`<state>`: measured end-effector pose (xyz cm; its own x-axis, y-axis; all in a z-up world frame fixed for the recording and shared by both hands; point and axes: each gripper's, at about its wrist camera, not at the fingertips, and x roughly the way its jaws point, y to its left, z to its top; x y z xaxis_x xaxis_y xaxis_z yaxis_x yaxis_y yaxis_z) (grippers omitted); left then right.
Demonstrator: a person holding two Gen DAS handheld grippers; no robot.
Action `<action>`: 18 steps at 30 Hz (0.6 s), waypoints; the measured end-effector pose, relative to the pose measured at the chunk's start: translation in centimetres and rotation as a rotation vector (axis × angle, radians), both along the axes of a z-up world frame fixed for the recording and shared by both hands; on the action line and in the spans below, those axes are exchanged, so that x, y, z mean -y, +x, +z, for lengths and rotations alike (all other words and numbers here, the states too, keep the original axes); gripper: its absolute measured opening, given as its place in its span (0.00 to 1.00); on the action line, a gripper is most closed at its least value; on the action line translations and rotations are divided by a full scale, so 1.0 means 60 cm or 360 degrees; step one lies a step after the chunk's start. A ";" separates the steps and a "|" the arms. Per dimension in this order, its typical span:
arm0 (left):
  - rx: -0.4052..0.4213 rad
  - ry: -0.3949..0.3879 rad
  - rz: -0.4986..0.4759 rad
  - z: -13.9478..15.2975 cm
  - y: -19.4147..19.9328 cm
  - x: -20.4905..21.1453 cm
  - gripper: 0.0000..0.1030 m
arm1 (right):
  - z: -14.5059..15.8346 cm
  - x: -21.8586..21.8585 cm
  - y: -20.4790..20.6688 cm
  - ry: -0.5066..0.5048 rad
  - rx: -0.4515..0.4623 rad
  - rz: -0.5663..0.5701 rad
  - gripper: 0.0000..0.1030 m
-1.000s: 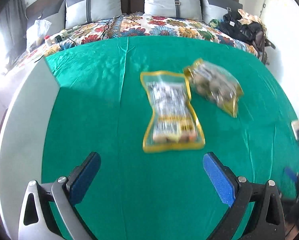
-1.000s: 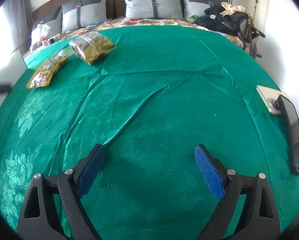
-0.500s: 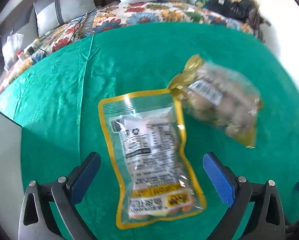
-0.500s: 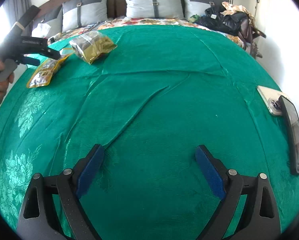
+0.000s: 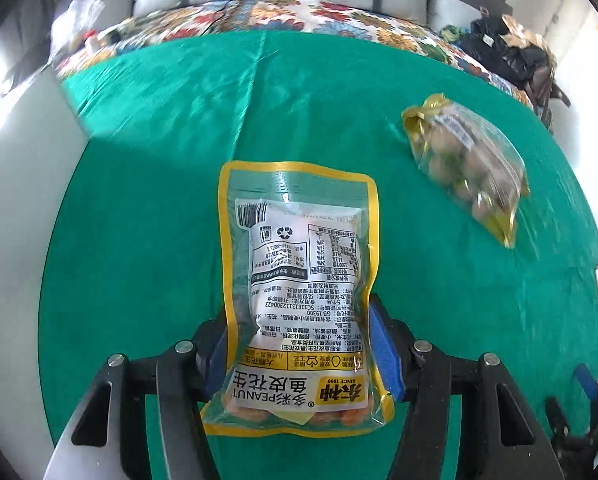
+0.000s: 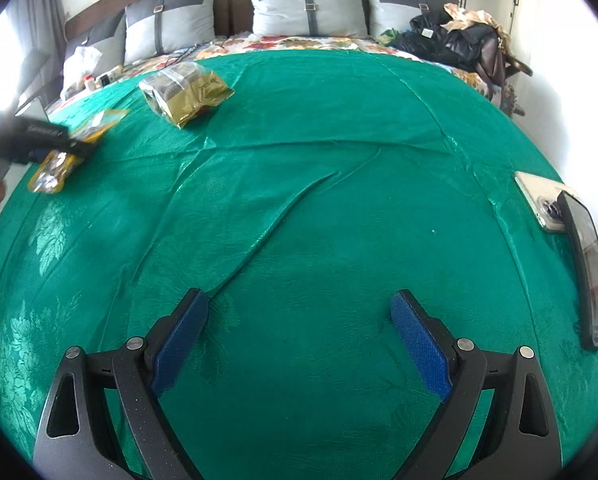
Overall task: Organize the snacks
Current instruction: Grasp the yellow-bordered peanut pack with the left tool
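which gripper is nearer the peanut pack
Left. The left gripper has just been closing and straddles the peanut pack, pads at its sides. The right gripper hangs open over bare green cloth, far across the bed from it.

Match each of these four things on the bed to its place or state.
Things:
1. peanut packet
2. gold snack bag
3. phone
4. right tongs

Places or states:
A. open over bare green cloth
B. at the cloth's right edge
C. between the pads of the left tongs
D. lying free beside the other snack

Pairs: 1-C, 2-D, 3-B, 4-A
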<state>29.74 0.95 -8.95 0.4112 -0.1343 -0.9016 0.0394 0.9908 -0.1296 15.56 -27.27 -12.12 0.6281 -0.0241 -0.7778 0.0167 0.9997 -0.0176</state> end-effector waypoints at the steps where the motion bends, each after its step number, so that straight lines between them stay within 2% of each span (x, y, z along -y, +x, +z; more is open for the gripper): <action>1: -0.0003 -0.0010 0.0017 -0.002 -0.026 0.000 0.58 | 0.000 0.001 -0.001 0.0000 0.0000 0.0000 0.92; 4: 0.0031 -0.0010 0.0022 -0.006 -0.098 -0.009 0.59 | 0.000 0.001 -0.001 0.0000 0.0000 0.0000 0.92; 6: 0.0074 0.0017 0.0014 -0.010 -0.119 -0.008 0.64 | 0.001 0.001 -0.001 0.0000 0.0000 0.0000 0.92; 8: 0.0113 0.0042 -0.0006 -0.015 -0.128 -0.010 0.76 | 0.001 0.001 -0.001 0.0000 0.0000 0.0001 0.92; 9: 0.0131 0.0070 -0.0028 -0.018 -0.129 -0.006 0.79 | 0.000 0.001 -0.001 0.0000 0.0000 0.0001 0.92; 12: 0.0196 0.0210 -0.0097 -0.026 -0.122 0.005 0.88 | 0.001 0.001 -0.001 0.0000 0.0000 0.0001 0.92; 14: 0.0254 0.0271 -0.0094 -0.029 -0.118 0.006 1.00 | 0.000 0.000 -0.001 0.0000 0.0000 0.0001 0.92; 16: 0.0259 0.0198 -0.0060 -0.034 -0.115 -0.007 1.00 | 0.001 0.001 -0.001 0.0000 0.0000 0.0001 0.92; 18: 0.0288 0.0185 -0.0027 -0.036 -0.115 -0.014 1.00 | 0.000 0.000 -0.001 0.0000 0.0000 0.0001 0.92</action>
<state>22.83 1.77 -11.12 0.5664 -0.0418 -0.8231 0.0684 0.9976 -0.0036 15.51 -27.30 -12.09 0.6283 -0.0238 -0.7776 0.0159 0.9997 -0.0178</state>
